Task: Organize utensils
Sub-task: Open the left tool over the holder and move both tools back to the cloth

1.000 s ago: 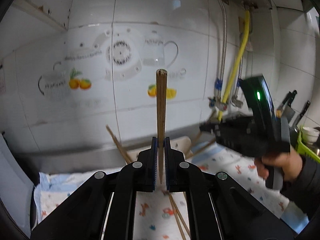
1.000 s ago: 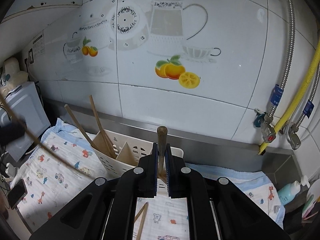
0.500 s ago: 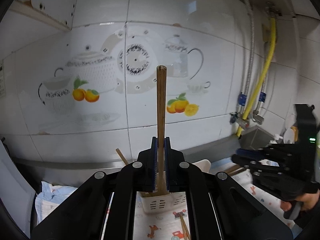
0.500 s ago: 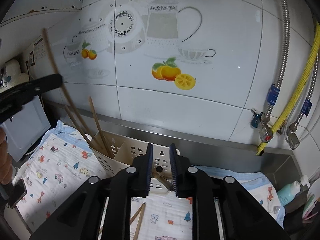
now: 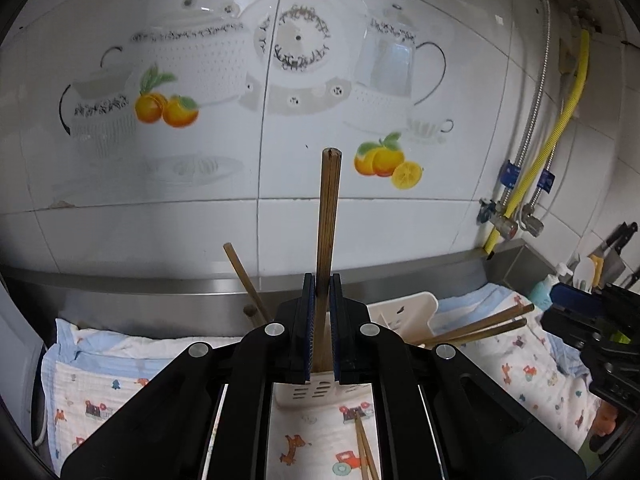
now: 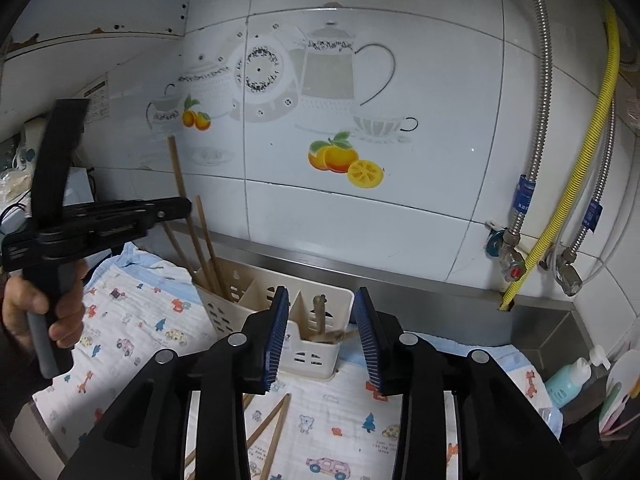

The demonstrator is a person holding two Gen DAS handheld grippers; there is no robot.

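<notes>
Dropped its chopstick since a second ago: right gripper (image 6: 323, 338), jaws now apart and opening, nothing between the blue pads. Released brown wooden chopstick (image 6: 319, 312) now sits tilted in the right compartment of the white slotted plastic utensil holder (image 6: 260, 300). Moved in over the holder: left gripper (image 5: 321, 328), jaws clamped on a long brown wooden chopstick (image 5: 329, 216), held upright, lower end just above the holder's rim. More chopsticks leaning in the holder's left compartment (image 6: 200, 236). Loose chopsticks (image 6: 276, 428) lying on the cartoon-print cloth (image 6: 132, 328) over the counter.
</notes>
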